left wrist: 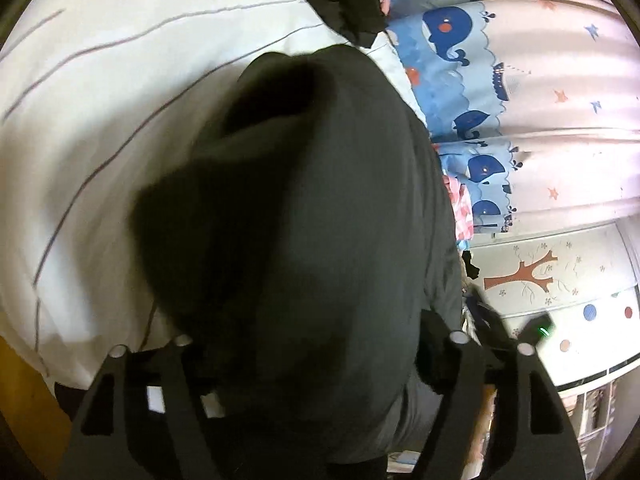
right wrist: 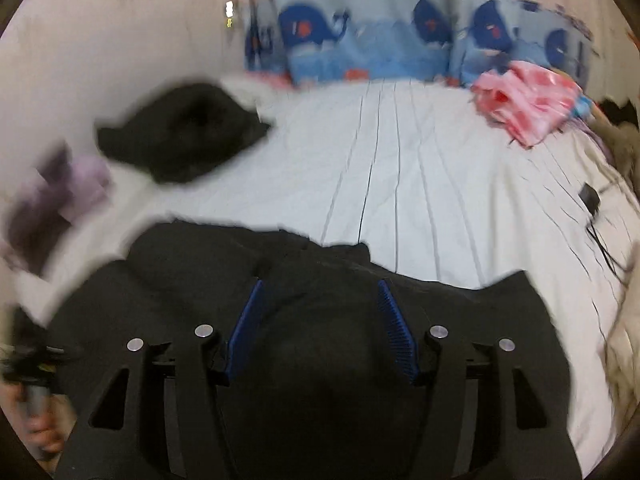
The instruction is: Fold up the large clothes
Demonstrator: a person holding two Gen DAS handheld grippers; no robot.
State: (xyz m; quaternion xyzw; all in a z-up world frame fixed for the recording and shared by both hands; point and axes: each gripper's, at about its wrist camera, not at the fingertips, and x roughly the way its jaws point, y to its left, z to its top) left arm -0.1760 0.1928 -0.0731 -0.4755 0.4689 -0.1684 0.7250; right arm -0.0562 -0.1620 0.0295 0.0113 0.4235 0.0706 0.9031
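A dark grey garment (left wrist: 304,208) fills the middle of the left wrist view, bunched up on the white striped bed sheet (left wrist: 100,100). It lies over my left gripper (left wrist: 320,344) and hides both fingertips; the gripper's arms stand wide apart. In the right wrist view the same kind of black garment (right wrist: 192,264) lies spread on the near part of the bed. My right gripper (right wrist: 320,284) hangs just above it, open, blue pads (right wrist: 244,320) apart, and cloth shows between them without being pinched.
A second black garment (right wrist: 180,132) lies at the back left of the bed sheet (right wrist: 400,168), a pink cloth (right wrist: 528,100) at the back right. Whale-print fabric (right wrist: 360,40) lines the far side. A small black device with a cable (right wrist: 590,196) lies right. A hand (right wrist: 36,420) shows at lower left.
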